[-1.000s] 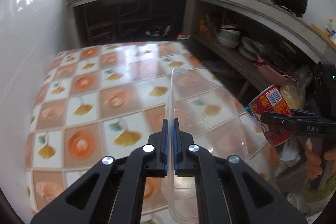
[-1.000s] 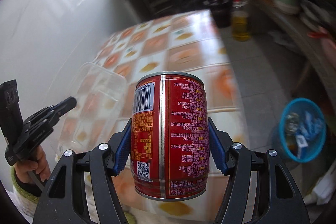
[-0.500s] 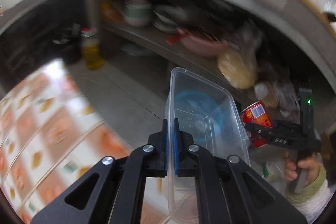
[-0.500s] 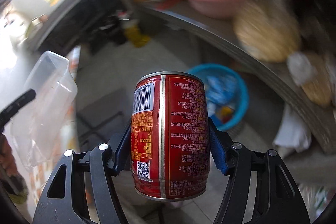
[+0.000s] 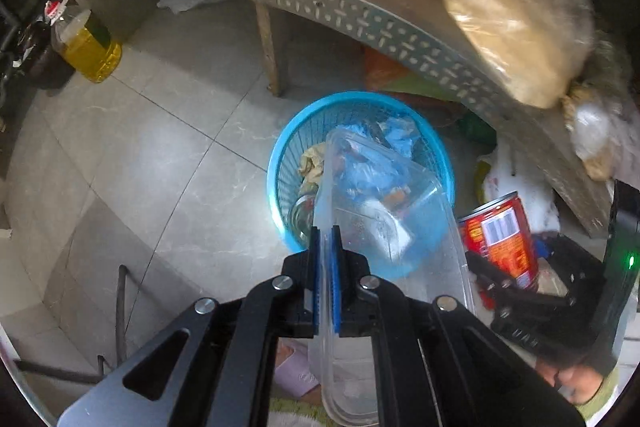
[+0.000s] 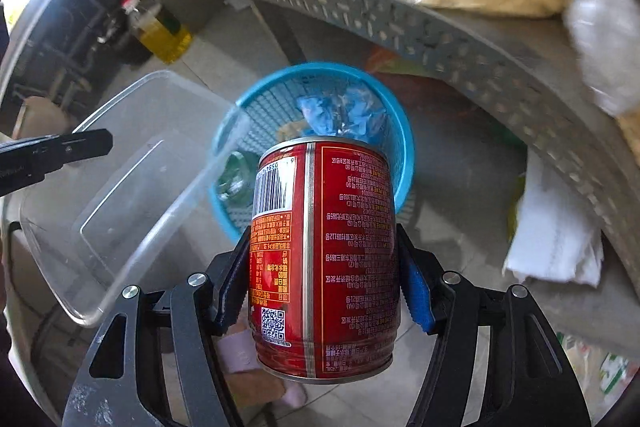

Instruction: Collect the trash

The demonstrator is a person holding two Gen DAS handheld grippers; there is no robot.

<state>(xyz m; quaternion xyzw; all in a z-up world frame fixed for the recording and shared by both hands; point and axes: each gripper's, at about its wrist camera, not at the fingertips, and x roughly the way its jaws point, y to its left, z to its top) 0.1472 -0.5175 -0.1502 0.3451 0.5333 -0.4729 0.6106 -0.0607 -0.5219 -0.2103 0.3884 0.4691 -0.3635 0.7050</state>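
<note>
Can clamped in right claw | tub pinched by left claw | now over basket, off table

The blue basket stands open-topped on bare floor tiles; a perforated metal shelf overhangs its far side, an oil bottle well left

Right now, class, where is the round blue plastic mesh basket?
The blue mesh basket stands on the grey tiled floor beside the perforated metal shelf, mid-frame in both wrist views, beyond the clear plastic container and red can.
</note>
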